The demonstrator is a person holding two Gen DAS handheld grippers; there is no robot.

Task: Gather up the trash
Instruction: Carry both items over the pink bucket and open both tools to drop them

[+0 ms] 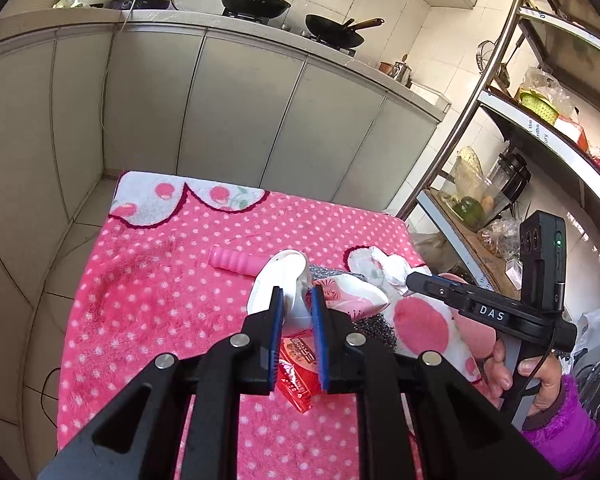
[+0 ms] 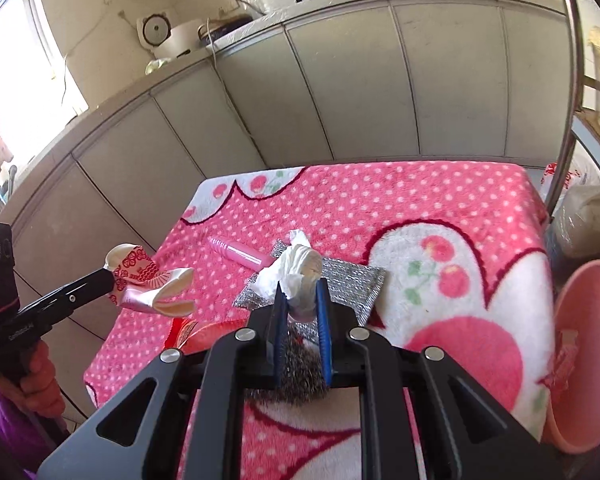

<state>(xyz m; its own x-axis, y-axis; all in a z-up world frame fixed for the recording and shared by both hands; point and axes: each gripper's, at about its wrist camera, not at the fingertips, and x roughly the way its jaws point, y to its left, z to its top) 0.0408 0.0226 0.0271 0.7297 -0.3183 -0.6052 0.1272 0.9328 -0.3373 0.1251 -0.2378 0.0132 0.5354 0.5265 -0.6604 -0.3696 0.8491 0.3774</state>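
A: Kitchen cabinets (image 2: 340, 92) back our work surface, a pink polka-dot blanket (image 1: 160, 300). We confirm the left gripper (image 1: 296, 312) is clamped on a crumpled patterned paper wrapper (image 1: 288, 280), raised above the blanket.

B: We note the right gripper (image 2: 302, 304) is closed around a wad of white tissue (image 2: 300, 272) over the silver scouring pad (image 2: 352, 280). A red packet (image 1: 296, 376) lies on the blanket; a pink basin (image 2: 584, 360) sits at right.

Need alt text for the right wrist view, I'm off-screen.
The right hand-held gripper grips a crumpled white tissue above a silver scouring pad on a pink polka-dot blanket. At left, the left hand-held gripper holds a patterned wrapper.
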